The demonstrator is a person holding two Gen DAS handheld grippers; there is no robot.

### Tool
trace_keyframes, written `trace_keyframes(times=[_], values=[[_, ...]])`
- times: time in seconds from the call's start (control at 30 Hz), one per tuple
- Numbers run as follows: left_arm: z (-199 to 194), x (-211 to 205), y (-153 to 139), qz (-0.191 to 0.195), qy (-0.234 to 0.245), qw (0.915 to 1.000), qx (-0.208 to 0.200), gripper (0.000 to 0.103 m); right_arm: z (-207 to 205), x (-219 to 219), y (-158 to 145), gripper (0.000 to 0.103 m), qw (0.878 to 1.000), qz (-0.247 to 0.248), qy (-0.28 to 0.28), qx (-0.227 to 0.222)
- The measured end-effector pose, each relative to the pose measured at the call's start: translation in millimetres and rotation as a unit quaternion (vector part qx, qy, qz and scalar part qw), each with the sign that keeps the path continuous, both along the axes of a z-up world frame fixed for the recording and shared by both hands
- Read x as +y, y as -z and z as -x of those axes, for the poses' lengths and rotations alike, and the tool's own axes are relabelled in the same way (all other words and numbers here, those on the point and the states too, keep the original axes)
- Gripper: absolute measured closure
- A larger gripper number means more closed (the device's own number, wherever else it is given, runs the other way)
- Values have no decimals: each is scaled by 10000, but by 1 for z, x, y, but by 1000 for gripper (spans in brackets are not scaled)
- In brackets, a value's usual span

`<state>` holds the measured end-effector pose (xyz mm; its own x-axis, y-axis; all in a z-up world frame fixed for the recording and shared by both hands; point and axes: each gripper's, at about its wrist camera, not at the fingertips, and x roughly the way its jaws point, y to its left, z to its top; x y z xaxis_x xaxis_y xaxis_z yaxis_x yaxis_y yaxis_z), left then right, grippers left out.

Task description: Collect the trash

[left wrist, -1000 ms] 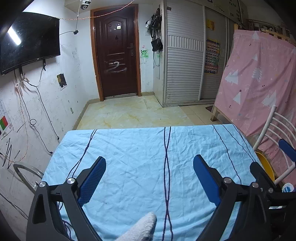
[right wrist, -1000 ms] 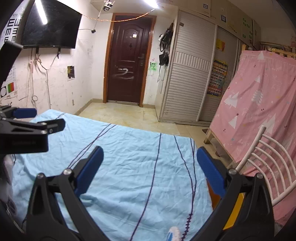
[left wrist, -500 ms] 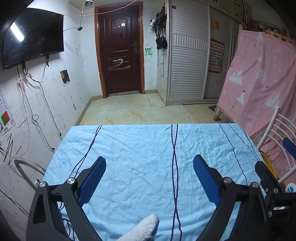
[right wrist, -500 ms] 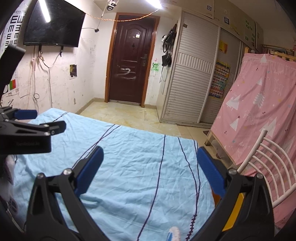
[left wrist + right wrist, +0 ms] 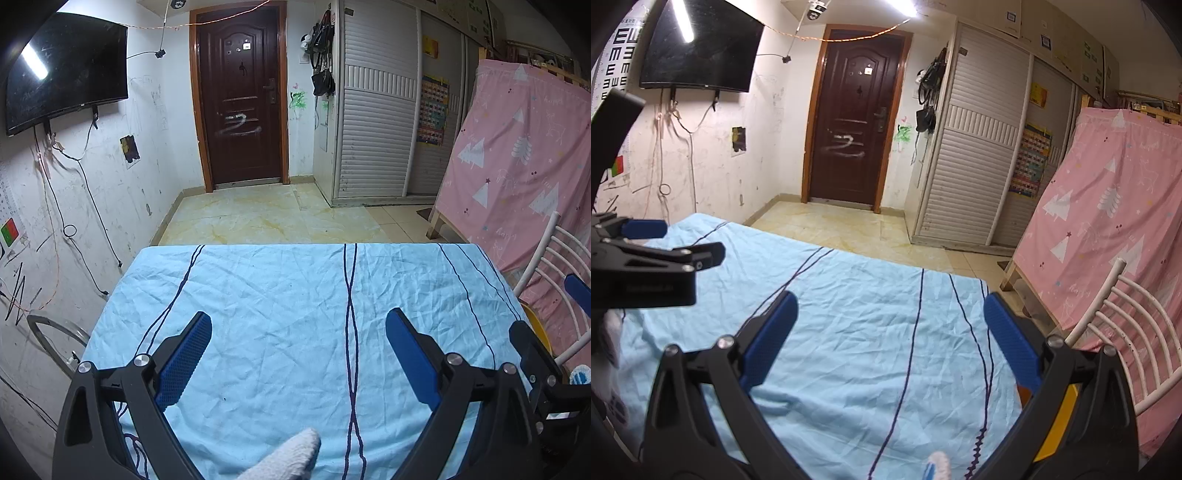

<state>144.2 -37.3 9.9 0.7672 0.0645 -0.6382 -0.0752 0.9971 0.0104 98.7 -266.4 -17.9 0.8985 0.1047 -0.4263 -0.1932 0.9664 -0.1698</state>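
My left gripper [image 5: 298, 320] is open and empty, held over a table covered with a light blue cloth [image 5: 295, 295]. My right gripper [image 5: 889, 301] is open and empty over the same cloth [image 5: 868, 332], to the right of the left one. The left gripper shows at the left edge of the right wrist view [image 5: 646, 240]. A white gloved fingertip [image 5: 291, 458] pokes in at the bottom of the left wrist view. No trash shows on the cloth in either view.
A white metal chair [image 5: 1115, 332] with a yellow seat [image 5: 539, 328] stands at the table's right edge. A pink sheet [image 5: 517, 166] hangs behind it. A brown door [image 5: 240, 96], a wardrobe [image 5: 376, 122], a wall television [image 5: 62, 70] and tiled floor [image 5: 273, 218] lie beyond.
Both grippers have tilted up a little, so the table's far edge sits lower in both views. Both stay open and empty.
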Motion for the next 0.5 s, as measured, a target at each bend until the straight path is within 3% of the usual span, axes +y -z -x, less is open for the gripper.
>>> trace_keyframes(times=[0.5], values=[[0,1,6,25,-4,10000,26,17,0,1,1,6,10000,5,-2,3]])
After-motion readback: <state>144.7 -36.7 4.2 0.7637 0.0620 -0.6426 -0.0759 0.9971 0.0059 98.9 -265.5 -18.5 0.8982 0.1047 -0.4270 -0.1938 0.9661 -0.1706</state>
